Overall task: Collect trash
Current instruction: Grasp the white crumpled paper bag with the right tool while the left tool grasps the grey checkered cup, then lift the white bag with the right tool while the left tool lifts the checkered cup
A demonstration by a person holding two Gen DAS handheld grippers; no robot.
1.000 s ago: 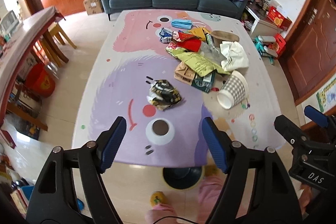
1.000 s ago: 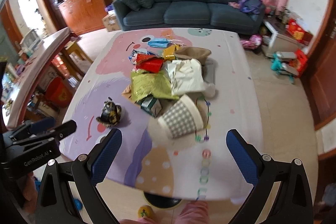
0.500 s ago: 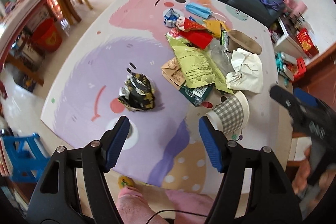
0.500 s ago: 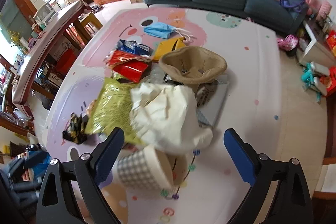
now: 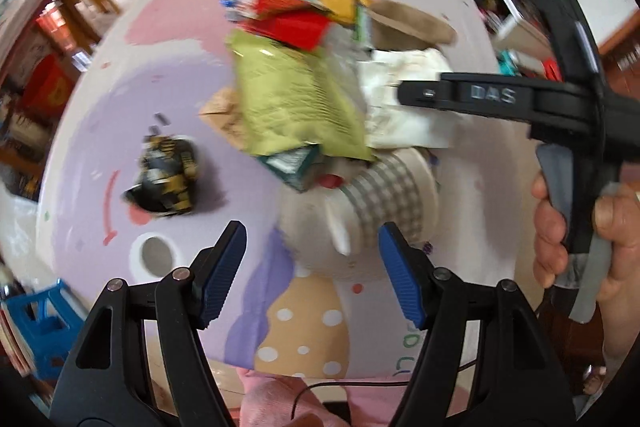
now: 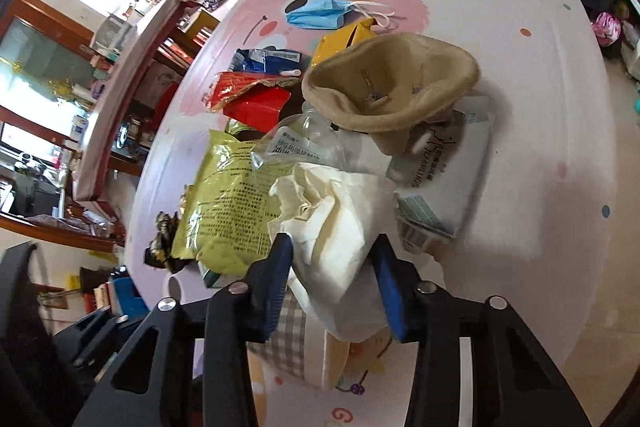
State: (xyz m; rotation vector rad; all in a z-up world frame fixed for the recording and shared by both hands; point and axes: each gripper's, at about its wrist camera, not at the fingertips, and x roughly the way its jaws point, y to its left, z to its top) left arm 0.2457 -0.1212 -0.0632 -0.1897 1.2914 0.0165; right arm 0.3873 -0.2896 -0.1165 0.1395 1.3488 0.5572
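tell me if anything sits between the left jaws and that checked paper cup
Nothing visible does. The left gripper hangs open just in front of the checked paper cup, which lies on its side on the table mat. The green packet and small box lie beyond the cup, not in the approach path.

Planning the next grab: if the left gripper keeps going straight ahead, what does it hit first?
Most likely the checked paper cup, lying on its side just ahead of the open left gripper, slightly right of centre. Depth is uncertain in this blurred view.
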